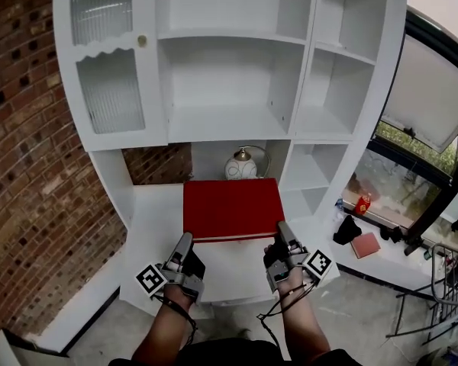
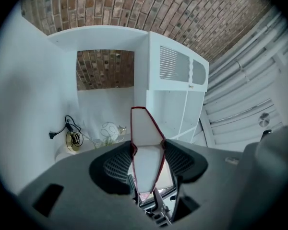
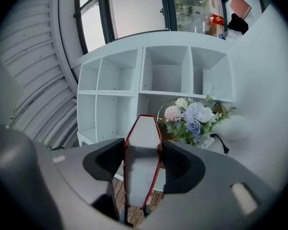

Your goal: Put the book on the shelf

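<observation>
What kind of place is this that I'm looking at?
Probably a corner of a home, or a room set up like one: a white shelf unit with open cubbies stands against a brick wall, with flowers nearby and a big window alongside.

The book [image 1: 233, 208] shows a matt red cover and white paper page edges. The shelf unit [image 1: 229, 120] is smooth white painted board; at nine o'clock, the brick wall [image 1: 23, 128] is rough.

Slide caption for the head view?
Left claw and right claw hold a red book level before the white shelf.
</observation>
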Tool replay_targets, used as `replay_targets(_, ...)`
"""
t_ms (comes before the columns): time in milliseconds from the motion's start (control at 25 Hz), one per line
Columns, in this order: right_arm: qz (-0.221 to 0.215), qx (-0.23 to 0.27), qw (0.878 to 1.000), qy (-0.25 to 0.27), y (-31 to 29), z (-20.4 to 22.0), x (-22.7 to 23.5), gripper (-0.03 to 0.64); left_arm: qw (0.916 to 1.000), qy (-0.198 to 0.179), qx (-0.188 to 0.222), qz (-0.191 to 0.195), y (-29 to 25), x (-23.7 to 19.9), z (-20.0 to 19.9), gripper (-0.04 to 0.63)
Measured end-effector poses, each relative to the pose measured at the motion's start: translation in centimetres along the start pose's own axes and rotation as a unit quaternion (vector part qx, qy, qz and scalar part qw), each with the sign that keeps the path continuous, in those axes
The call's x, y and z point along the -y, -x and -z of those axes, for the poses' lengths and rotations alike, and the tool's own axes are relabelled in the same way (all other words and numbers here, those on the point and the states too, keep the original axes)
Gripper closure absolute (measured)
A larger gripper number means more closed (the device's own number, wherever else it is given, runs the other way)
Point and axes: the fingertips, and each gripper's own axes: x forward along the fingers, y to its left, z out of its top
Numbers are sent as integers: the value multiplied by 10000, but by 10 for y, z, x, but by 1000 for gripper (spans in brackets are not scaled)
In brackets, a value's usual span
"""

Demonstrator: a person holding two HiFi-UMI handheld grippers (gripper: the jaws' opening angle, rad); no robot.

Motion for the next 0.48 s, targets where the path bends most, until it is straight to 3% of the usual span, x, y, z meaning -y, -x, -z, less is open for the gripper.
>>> replay_targets(480, -471, -292, 9984, 139, -44, -32, -25, 354, 9986, -371, 151, 357, -50, 16, -9, 373)
